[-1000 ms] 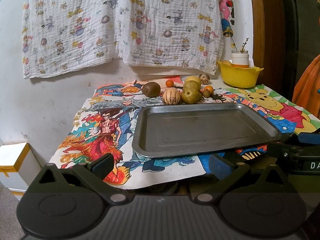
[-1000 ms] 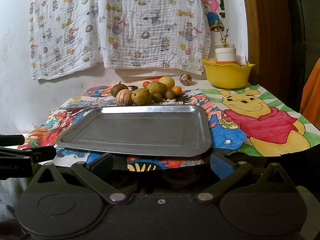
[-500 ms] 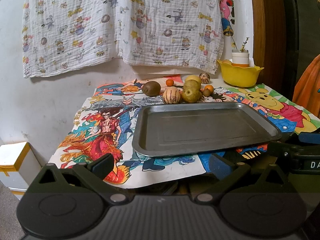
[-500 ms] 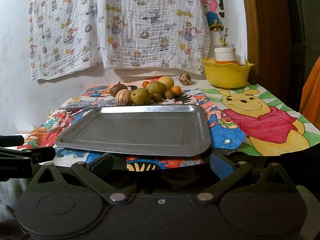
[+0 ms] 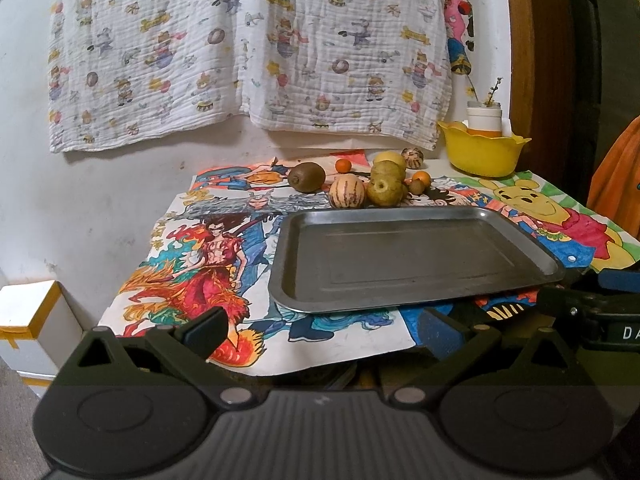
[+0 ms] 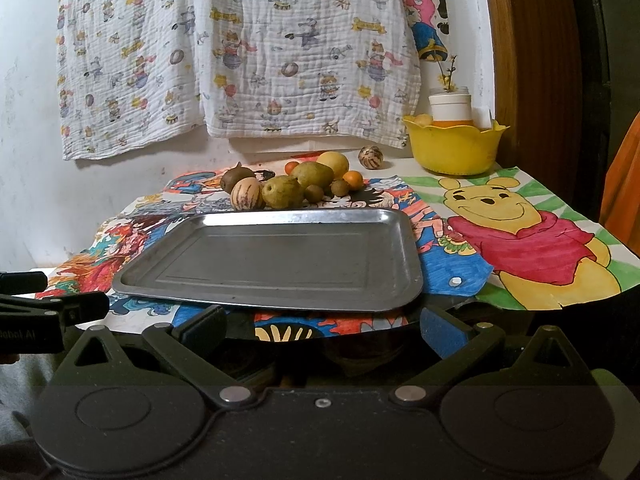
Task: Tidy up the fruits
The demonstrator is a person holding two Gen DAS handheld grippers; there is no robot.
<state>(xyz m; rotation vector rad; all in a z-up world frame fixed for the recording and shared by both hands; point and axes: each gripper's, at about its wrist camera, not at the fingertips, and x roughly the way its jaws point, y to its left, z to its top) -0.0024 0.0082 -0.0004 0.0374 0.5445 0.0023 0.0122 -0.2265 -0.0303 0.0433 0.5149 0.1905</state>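
My view's right edge cuts an orange garment (image 5: pixel 616 176), yellow bowl (image 6: pixel 452 148) hiding the jar's (image 6: pixel 450 106) base, small brown fruits (image 6: pixel 314 193) too small to name

Almost nothing changes across the second. From the right wrist view the metal tray (image 6: pixel 276 260) and the fruit cluster (image 6: pixel 288 188) sit very slightly lower in frame than before, a faint drift of that camera. The left wrist view shows no visible shift.
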